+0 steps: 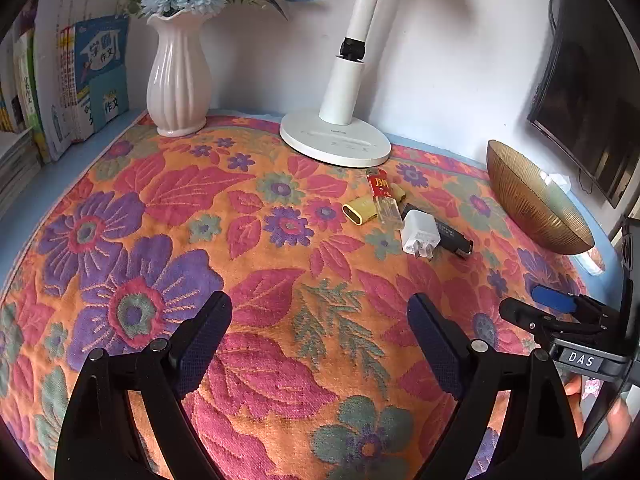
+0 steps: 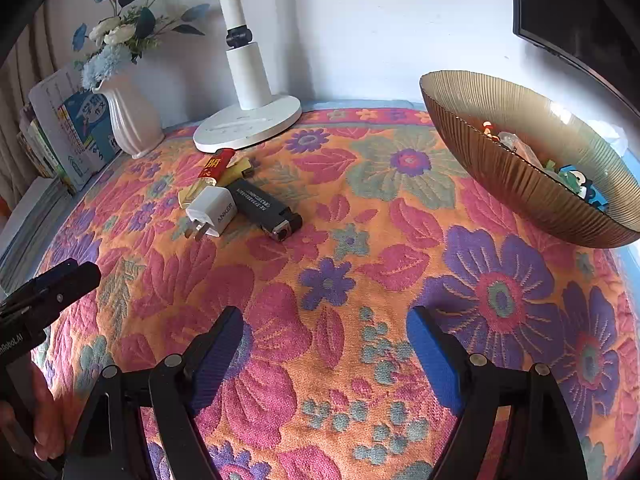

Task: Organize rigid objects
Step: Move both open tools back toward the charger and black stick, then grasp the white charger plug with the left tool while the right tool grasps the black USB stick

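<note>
Flowered cloth (image 2: 360, 280) is lying bare beneath both wide, empty grippers, left (image 1: 320, 340) and right (image 2: 324, 352), which are seemingly starting on the charger (image 2: 210, 210) beside the lighter (image 2: 264, 210), needing a reach toward the bowl (image 2: 520, 184).

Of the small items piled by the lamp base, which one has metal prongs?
The white square plug charger: two metal prongs stick out toward the camera. The black lighter, red lighter and gold pieces have none.

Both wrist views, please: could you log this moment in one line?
left gripper: open, empty | right gripper: open, empty | white plug charger: on cloth | ribbed bronze bowl: partly filled
</note>
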The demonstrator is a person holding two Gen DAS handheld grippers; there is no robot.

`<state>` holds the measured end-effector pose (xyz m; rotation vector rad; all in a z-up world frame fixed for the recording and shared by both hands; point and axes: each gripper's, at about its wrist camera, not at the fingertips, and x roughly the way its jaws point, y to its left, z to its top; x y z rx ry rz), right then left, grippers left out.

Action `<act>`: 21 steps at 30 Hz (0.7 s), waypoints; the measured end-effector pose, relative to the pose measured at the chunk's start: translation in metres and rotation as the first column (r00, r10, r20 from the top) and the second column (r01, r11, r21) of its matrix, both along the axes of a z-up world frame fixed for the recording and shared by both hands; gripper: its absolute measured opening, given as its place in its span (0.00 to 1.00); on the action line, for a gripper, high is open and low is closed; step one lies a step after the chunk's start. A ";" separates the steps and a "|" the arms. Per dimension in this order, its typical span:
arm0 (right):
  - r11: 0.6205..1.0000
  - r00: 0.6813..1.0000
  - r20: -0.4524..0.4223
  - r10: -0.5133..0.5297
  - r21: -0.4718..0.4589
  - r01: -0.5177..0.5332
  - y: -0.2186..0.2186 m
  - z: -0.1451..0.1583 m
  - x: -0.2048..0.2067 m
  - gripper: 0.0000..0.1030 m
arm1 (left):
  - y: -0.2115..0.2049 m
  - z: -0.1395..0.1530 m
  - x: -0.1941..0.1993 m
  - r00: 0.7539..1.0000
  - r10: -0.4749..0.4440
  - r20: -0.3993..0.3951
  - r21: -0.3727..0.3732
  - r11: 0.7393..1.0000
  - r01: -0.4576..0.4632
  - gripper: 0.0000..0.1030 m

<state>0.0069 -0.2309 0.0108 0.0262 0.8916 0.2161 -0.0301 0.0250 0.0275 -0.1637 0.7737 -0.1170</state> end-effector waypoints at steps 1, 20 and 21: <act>1.000 1.000 0.002 -0.005 0.001 0.005 -0.001 0.000 0.000 0.80 | -0.002 0.000 -0.001 1.000 -0.004 0.004 0.011 1.000 0.004 0.86; 0.956 0.987 0.051 0.153 -0.260 -0.134 0.042 0.040 0.017 0.80 | -0.043 0.027 0.037 0.963 -0.253 -0.099 0.040 0.965 0.258 0.77; 0.950 0.980 0.050 0.193 -0.261 -0.174 0.046 0.040 0.025 0.74 | -0.045 0.028 0.044 0.955 -0.277 -0.106 0.009 0.960 0.280 0.75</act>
